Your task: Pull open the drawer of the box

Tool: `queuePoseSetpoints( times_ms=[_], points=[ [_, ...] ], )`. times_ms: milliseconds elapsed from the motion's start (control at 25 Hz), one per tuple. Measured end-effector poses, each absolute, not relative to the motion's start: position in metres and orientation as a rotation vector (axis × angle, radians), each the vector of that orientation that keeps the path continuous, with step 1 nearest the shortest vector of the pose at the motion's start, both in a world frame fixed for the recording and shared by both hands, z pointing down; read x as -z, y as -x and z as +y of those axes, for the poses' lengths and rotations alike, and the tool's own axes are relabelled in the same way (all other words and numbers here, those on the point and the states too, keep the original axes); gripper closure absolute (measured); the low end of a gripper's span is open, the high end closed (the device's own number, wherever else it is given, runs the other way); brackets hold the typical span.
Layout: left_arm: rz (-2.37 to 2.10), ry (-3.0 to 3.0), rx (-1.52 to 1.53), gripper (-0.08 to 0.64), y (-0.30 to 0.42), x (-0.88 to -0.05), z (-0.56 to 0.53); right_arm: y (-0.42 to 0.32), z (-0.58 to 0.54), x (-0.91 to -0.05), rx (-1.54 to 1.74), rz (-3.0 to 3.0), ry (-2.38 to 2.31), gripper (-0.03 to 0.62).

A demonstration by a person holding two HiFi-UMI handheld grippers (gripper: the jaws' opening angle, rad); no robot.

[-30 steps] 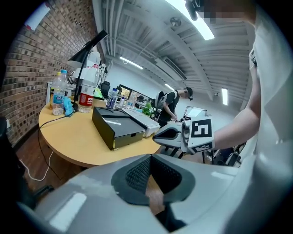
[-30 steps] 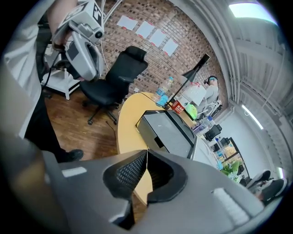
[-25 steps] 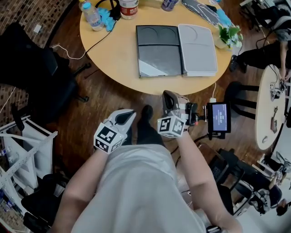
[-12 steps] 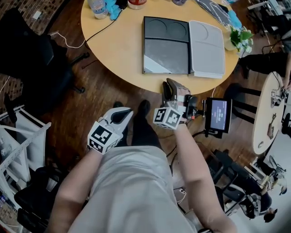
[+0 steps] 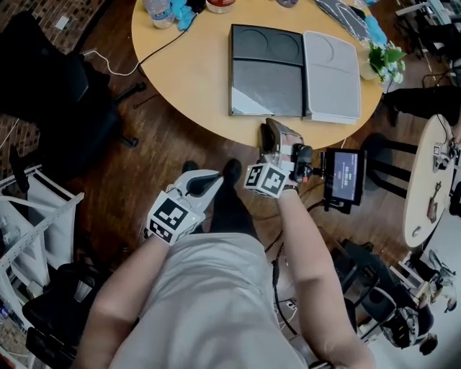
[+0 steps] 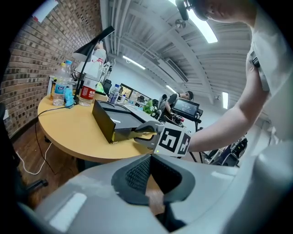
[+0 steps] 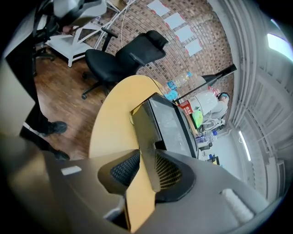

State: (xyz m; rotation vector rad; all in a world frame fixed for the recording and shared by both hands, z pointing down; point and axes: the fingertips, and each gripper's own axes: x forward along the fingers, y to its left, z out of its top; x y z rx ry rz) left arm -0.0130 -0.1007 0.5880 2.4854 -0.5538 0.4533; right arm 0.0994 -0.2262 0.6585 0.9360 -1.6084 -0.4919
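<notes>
r. gripper has closed in on black box at round table edge; jaws just been opening, part-open, drawer front lined up between, unclamped, ready for pull. l. gripper pads together, empty, held back.

Round table — black box, bottle.

The head view looks steeply down from above the person, with the round counter at twelve o'clock. The left gripper view sits lower and further back, facing across that counter toward the black box at eleven o'clock. The right gripper view, the nearest, seems almost against the box's front. All three share counter and box.
</notes>
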Motion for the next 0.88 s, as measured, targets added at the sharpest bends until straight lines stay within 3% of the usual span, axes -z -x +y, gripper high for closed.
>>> queuePoseSetpoints(
  times_ms=[720, 880],
  points=[
    [-0.555, -2.487, -0.501, 0.554, 0.017, -0.587, -0.085, -0.102, -0.235, -0.668, 0.662, -1.477, -0.823, 0.477],
    [-0.545, -2.499, -0.521, 0.554, 0.014, -0.587, -0.080, -0.104, -0.234, -0.678, 0.671, -1.440, -0.810, 0.422]
  ],
)
